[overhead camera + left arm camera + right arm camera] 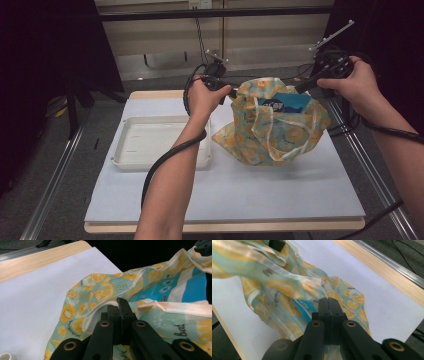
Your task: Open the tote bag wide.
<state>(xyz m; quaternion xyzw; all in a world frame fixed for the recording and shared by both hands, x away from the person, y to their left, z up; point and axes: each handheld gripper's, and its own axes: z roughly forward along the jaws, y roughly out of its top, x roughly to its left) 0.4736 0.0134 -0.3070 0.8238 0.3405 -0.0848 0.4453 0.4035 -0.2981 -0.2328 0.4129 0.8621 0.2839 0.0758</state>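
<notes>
A teal cloth bag (272,135) printed with yellow citrus slices stands slumped on the white sheet, right of centre. My left gripper (232,93) is shut on the left side of its rim, and my right gripper (301,87) is shut on the right side, so the mouth is held up and apart. A blue packet (285,103) shows inside the opening. In the left gripper view the jaws (120,308) pinch the pale hem of the bag (100,290), with the blue packet (195,287) beyond. In the right gripper view the jaws (328,303) are pressed together over the bag's fabric (282,287).
A white plastic tray (150,166) sits left of the bag, under my left forearm. The white sheet (240,195) covers a wooden tabletop with open room in front. Metal rails run along both sides of the table, and cables trail from both grippers.
</notes>
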